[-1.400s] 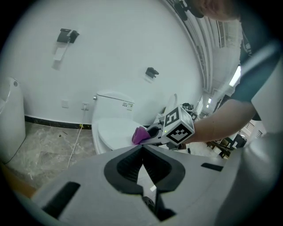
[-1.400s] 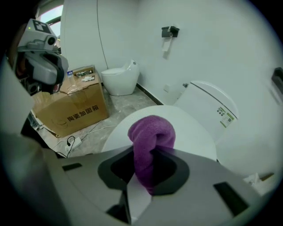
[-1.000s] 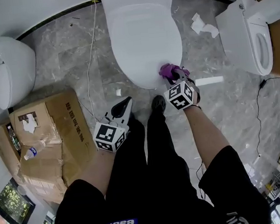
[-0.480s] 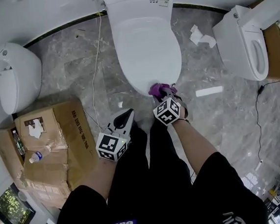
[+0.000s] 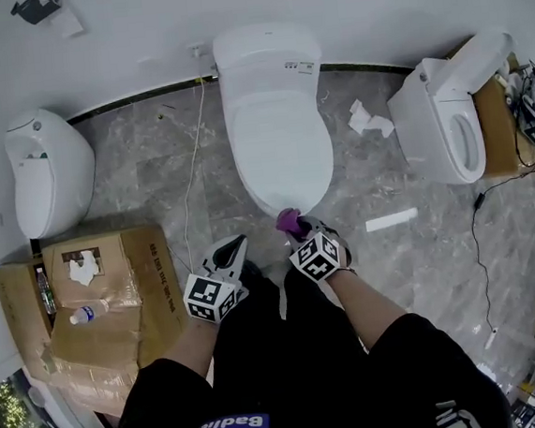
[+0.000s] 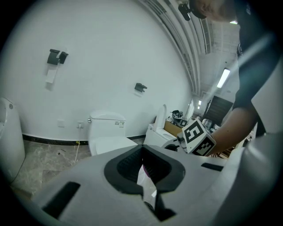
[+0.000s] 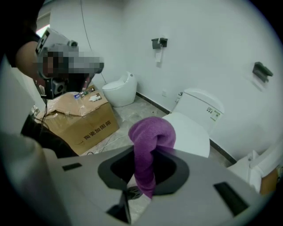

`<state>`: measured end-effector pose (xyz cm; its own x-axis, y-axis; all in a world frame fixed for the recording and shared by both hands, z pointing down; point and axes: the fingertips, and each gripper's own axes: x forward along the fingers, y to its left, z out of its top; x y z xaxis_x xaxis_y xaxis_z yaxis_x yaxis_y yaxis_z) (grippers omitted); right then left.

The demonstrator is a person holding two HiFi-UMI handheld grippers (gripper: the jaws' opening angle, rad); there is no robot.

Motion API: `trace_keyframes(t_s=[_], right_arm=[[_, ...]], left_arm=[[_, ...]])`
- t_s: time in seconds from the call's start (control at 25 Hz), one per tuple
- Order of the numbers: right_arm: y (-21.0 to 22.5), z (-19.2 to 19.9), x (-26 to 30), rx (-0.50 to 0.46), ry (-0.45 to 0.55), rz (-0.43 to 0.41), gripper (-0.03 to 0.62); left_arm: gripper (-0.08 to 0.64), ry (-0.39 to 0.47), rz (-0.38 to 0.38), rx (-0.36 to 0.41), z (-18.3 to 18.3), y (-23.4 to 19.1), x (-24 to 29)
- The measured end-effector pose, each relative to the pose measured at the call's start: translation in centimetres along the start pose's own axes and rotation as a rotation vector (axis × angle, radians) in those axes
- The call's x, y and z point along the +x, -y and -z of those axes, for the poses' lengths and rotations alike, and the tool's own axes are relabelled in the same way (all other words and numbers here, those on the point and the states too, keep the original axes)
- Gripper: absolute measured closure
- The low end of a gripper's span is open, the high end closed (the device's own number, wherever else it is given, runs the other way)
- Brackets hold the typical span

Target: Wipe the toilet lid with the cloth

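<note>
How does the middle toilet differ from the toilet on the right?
The middle toilet has its lid down; the right toilet has its lid raised, seat showing. The middle toilet stands straight before the person, the right tongs holding a purple cloth at its front edge; the right toilet stands off to one side. Both are white.

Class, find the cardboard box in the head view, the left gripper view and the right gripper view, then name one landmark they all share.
Head view: the cardboard box lies at lower left, on the floor.
Left gripper view: not in it.
Right gripper view: left of centre.
Shared landmark: the closed toilet, in all three.
</note>
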<state>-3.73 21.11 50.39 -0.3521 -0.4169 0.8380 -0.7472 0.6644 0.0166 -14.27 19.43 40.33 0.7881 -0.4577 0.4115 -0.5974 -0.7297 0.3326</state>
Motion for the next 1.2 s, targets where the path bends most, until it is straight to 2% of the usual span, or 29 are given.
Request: trace_keyframes(t_s=[0.2,0.48,0.72,0.8,0.96,1.2], right_arm=[[1.9,-1.9,-7.0,0.019,0.062,0.037,0.522],[4.6,-1.1,-14.9,-0.011,0.149,0.001,0.522],[6.2,0.9,-20.8,0.014,0.263,-0.082,0.522],[6.3,1.5,-22.6,0.030,0.304,-0.108,0.522],[6.2,1.6,-27.5,0.086,0.385,-0.148,0.522],[5.0,-1.4,-34.7,0.154,0.559,-0.161,0.522]], left_arm=[[0.545,0.039,-0.014,0.033,-3.4,1.6,-1.4],[0.545,0.102,-0.079,0.064,-7.7,7.1,-2.0],[0.544,0.170,-0.165,-0.027,-9.2,13.7,-1.9],[0.544,0.189,-0.173,-0.046,-9.5,16.0,-1.7],[0.544,0.206,-0.123,-0.035,-10.9,20.9,-1.3],[0.544,0.285,0.002,0.005,-16.0,25.7,-1.7]])
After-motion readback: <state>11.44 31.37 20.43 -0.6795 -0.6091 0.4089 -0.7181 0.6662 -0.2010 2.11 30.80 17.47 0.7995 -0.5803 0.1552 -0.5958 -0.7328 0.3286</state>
